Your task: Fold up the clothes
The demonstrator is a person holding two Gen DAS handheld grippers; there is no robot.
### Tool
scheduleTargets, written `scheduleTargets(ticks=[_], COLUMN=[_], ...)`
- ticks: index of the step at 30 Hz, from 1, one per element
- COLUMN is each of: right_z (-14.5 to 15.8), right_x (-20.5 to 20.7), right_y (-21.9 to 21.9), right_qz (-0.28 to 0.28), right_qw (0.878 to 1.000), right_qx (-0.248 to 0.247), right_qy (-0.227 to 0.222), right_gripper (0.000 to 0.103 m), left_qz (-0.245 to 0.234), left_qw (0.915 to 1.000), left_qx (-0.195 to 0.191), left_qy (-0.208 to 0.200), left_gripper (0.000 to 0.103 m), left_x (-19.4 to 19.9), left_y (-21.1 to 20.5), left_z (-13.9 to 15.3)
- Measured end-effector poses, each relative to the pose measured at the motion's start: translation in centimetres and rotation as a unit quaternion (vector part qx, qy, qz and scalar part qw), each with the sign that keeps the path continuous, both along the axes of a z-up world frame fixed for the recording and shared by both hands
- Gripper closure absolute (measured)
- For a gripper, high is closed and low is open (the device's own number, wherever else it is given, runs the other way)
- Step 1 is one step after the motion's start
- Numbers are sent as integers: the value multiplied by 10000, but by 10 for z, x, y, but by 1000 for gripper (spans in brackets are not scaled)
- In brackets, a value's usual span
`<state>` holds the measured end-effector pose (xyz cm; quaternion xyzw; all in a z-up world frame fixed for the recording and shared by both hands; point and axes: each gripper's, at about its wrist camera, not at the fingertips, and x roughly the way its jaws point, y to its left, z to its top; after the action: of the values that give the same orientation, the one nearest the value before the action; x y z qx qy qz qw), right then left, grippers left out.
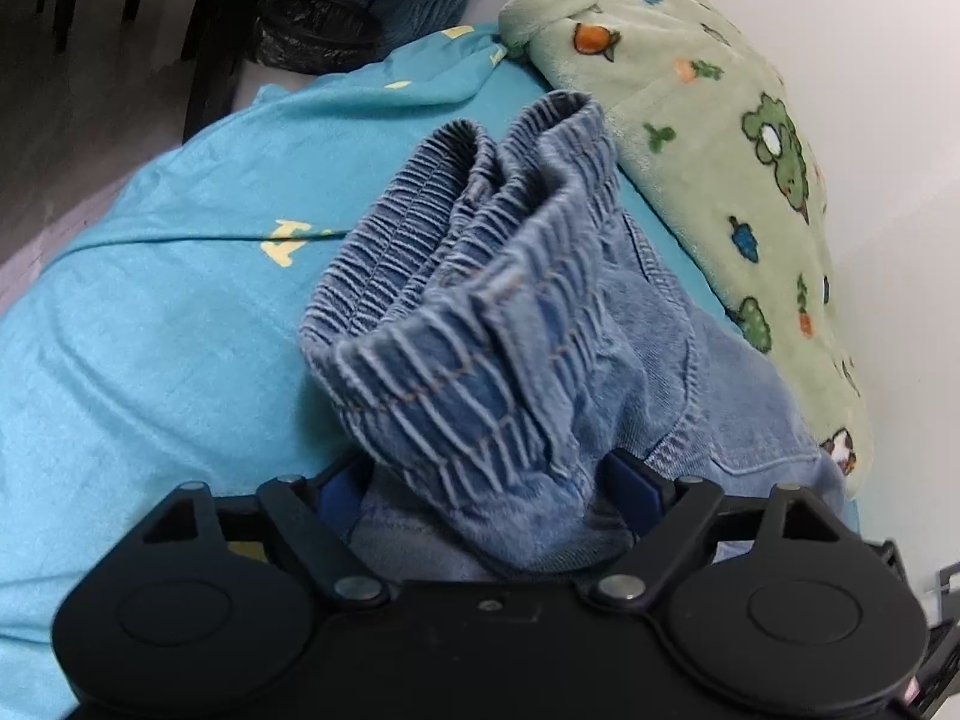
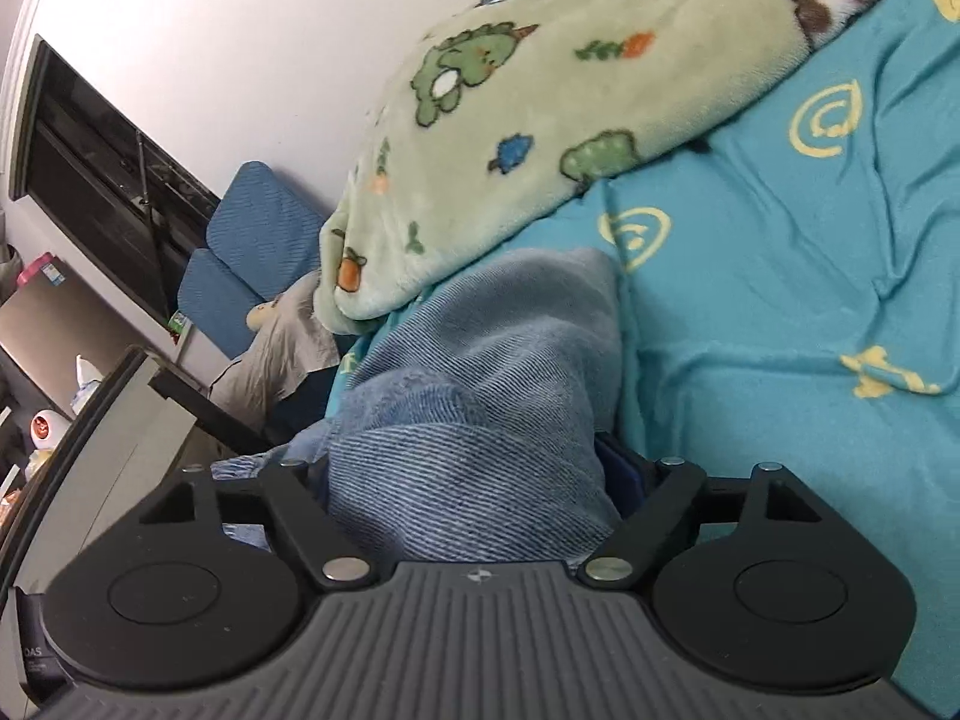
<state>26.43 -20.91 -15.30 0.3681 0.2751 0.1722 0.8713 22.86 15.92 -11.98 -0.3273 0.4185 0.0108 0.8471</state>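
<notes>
A pair of blue denim pants with an elastic waistband lies bunched on a turquoise bedsheet. My left gripper is shut on the waistband end, the gathered denim rising between its blue pads. In the right wrist view my right gripper is shut on the other end of the denim pants, which fills the space between its fingers and drapes forward onto the sheet.
A green fleece blanket with cartoon animals lies along the white wall at the bed's far side. Blue cushions, grey cloth and a shelf with small items stand beyond the bed's end. Dark furniture and floor lie off the bed's edge.
</notes>
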Motion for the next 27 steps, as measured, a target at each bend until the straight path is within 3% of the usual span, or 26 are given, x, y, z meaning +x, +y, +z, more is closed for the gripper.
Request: scheduleTargets(ticks=[9,15,18,23,27], right_z=[3,2,3,12,21], right_x=[2,-1,-3,-6,-9], right_y=[4,8,12,23,32], right_qz=[-73,-138,-186,-260,-328], right_qw=[9998,9992,9983,9950,9912], right_qx=[-164,-377,-544,-944,-1231], right_qy=[119,26,-24,-190,-370], right_gripper=[27,37,43,53,58], left_qz=[160,198,204,242,232], left_qw=[9998,9996,9995,9992,9981], left_qx=[151,188,244,324,531], left_qy=[21,54,56,-34,-222], left_gripper=[20,27,36,61,70], left_x=[1,2,1,-2,-5], left_y=[-6,-8,-11,-16,-23], left_z=[0,0,2,8,19])
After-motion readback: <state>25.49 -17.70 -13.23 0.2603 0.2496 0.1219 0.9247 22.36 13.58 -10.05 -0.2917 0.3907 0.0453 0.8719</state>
